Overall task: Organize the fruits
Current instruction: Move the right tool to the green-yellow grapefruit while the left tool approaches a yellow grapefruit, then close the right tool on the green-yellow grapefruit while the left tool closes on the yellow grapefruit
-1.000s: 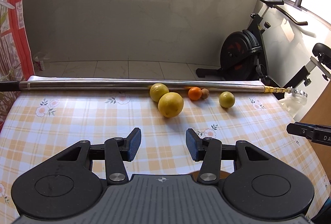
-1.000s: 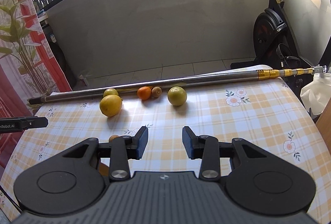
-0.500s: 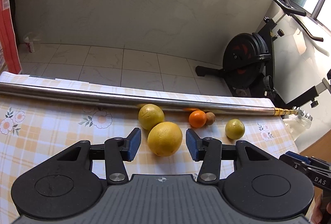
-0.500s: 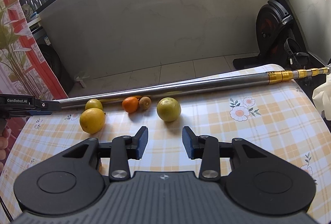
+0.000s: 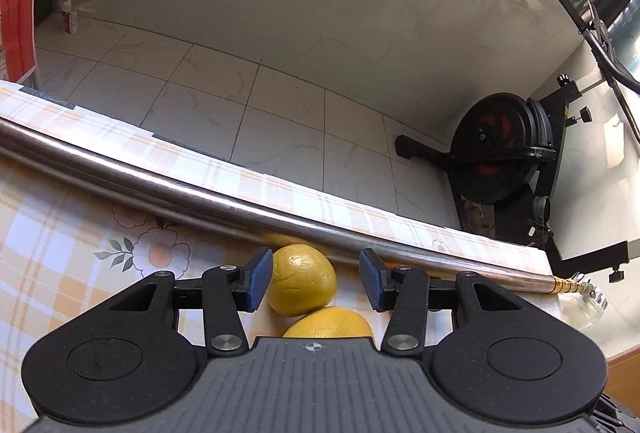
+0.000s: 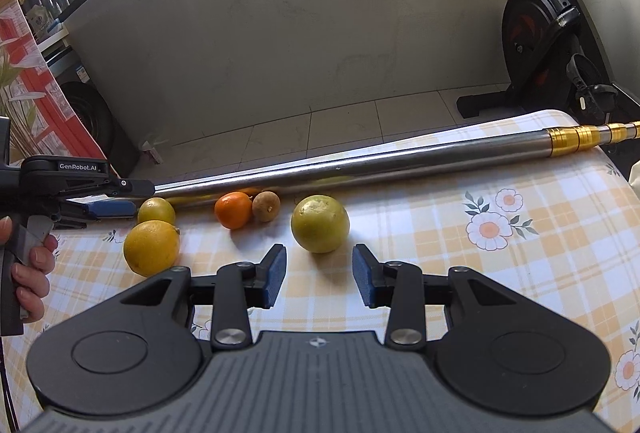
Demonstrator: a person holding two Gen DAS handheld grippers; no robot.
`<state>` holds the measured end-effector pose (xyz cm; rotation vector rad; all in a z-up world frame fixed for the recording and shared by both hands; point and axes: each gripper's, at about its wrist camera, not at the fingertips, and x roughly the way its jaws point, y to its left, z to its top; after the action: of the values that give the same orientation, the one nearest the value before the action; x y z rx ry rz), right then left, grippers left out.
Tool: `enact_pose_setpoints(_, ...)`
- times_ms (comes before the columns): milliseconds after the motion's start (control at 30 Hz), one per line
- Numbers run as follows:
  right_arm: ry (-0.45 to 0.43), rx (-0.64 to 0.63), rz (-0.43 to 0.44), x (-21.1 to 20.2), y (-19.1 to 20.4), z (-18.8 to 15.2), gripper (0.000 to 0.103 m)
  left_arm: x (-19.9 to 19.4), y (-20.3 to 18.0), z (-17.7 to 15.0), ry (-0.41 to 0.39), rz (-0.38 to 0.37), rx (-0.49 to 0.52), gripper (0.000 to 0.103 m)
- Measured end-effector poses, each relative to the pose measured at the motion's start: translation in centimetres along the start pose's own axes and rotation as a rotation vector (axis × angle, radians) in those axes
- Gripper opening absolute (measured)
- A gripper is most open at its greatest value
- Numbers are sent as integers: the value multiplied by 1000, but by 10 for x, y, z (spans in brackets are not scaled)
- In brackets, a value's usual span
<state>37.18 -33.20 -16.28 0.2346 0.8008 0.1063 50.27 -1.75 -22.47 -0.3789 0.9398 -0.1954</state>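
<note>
Several fruits lie on the checked tablecloth by a metal pole (image 6: 360, 169). In the left wrist view my left gripper (image 5: 316, 279) is open around a small yellow fruit (image 5: 302, 279), with the left pad close to it. A larger yellow fruit (image 5: 330, 323) lies just below. In the right wrist view my right gripper (image 6: 319, 275) is open and empty, just in front of a greenish-yellow fruit (image 6: 320, 223). An orange (image 6: 233, 210), a brown fruit (image 6: 266, 206), the small yellow fruit (image 6: 157, 211) and the larger one (image 6: 151, 247) lie to its left. The left gripper (image 6: 100, 193) reaches in there.
The pole (image 5: 200, 193) lies along the table's far edge, just behind the fruits. An exercise bike (image 5: 504, 149) stands on the tiled floor beyond the table. The tablecloth (image 6: 520, 273) stretches bare to the right of the fruits.
My left gripper has moved forward past the larger yellow fruit and now straddles the small one by the pole. My right gripper has moved closer to the greenish-yellow fruit.
</note>
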Motion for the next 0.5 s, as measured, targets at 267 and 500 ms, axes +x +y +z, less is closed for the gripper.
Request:
enact_pose_setpoints(267,26,5,-1,15,-3,0,39,25,5,-3,29,34,11,57)
enact_pose_setpoints(500,27,-11,6,24,-1,2,40,32,8,-9,42,26,52,49)
